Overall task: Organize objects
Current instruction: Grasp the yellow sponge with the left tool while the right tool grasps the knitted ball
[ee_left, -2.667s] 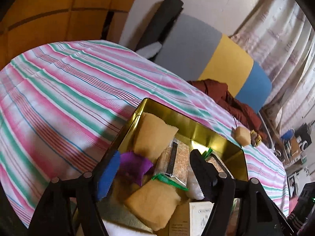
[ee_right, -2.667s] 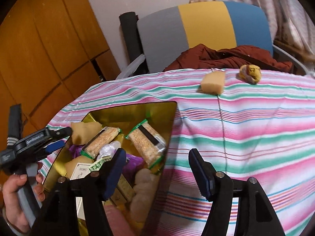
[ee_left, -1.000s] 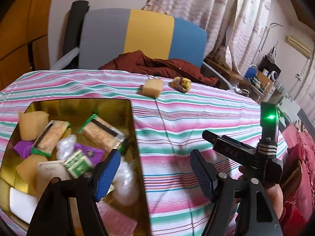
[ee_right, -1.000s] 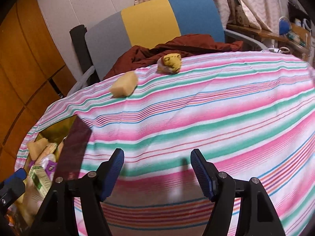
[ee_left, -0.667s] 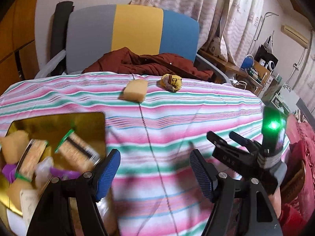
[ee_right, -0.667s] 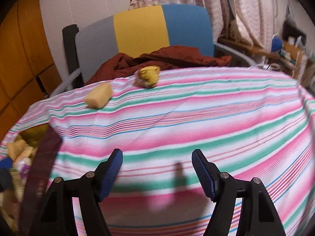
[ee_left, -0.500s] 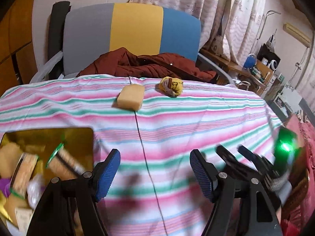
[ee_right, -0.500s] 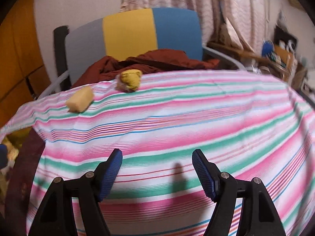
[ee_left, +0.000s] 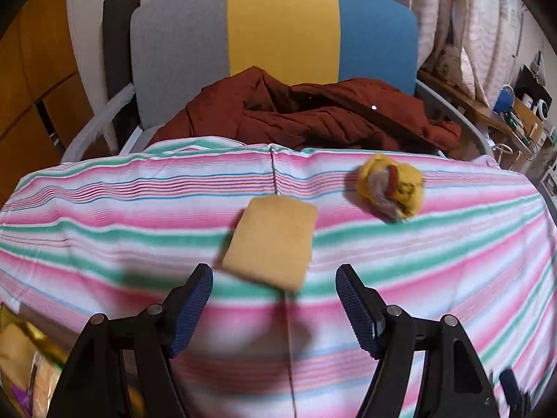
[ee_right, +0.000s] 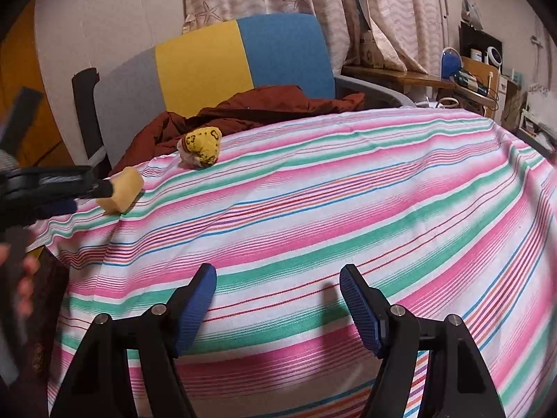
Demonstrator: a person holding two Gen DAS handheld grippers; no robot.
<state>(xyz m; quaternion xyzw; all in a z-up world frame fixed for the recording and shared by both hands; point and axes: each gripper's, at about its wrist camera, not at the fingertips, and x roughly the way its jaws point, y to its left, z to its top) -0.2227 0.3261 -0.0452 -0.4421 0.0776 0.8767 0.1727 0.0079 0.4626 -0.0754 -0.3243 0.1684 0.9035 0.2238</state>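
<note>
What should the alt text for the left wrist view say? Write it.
The open left gripper hovers just short of a tan sponge block on a striped tablecloth. A crumpled yellow wrapper lies beyond it, to the right.

You've got a surface covered w/ a striped cloth (ee_left: pixel 435 250), pink/green/white bands w/ thin blue and red lines; a crease or seam runs down its middle in the left wrist view. On it, near the far edge: a tan sponge-like block (ee_left: pixel 273 242) lying flat, approx. on that crease, and a crumpled yellow bundle (ee_left: pixel 391 190) near it to the right, the two apart. Bottom-left corner of the left wrist view: the corner of a gold tin (ee_left: pixel 24 365) w/ packets inside, blurred. The rest of the cloth is bare.
</note>
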